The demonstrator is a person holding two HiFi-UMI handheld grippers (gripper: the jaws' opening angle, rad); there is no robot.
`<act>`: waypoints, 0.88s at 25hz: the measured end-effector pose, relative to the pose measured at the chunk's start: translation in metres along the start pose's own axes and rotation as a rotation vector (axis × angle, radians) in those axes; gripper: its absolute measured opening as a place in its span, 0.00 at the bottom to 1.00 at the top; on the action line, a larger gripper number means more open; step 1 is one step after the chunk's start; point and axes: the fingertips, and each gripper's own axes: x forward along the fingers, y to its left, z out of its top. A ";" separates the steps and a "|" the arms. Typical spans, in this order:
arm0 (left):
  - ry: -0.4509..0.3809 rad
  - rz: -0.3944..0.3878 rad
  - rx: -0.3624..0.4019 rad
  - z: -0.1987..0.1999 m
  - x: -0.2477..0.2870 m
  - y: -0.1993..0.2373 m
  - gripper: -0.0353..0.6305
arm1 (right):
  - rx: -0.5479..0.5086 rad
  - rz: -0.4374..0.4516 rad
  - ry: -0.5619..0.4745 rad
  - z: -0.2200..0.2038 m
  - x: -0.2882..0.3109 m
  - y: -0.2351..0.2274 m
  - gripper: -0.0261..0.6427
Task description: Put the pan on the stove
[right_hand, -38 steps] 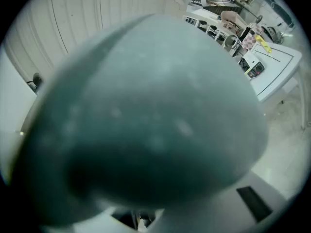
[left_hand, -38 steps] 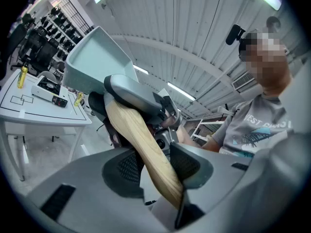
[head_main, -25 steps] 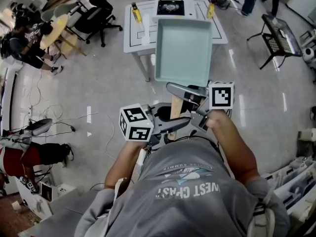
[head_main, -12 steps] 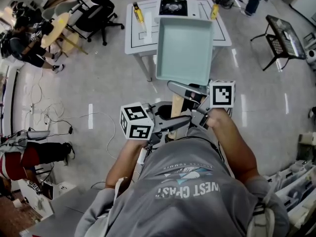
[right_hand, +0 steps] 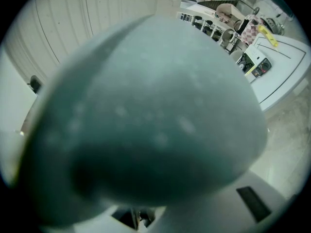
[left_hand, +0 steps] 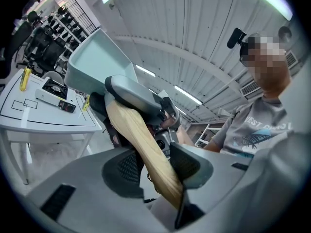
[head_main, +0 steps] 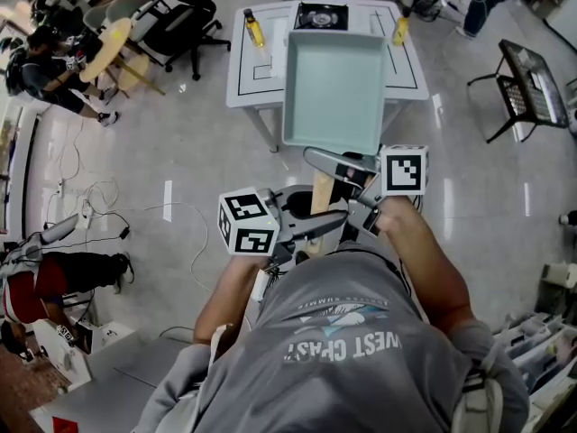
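Since a second ago the pan has closed in on the white table, and its far rim now overlaps the tabletop. Nearest me, my left gripper is clamped on the pan's wooden handle. My right gripper bites the same handle closer to the pan's body. I hold the pan in the air above the floor. Beyond its rim, the stove sits at the table's far edge.

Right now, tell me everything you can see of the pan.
The pan is square, pale teal, deep-walled and empty, with a light wooden handle. It hangs open side up in the air, short of the stove on the white table. The left gripper clamps the handle's end; the right gripper grips it nearer the pan body.
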 end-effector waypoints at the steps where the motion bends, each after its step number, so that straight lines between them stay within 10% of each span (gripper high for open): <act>1: -0.004 0.006 -0.004 0.004 0.005 0.005 0.29 | 0.008 -0.003 0.007 0.005 -0.002 -0.006 0.25; 22: -0.093 0.138 -0.028 0.054 0.077 0.067 0.29 | 0.032 0.105 0.128 0.078 -0.030 -0.051 0.25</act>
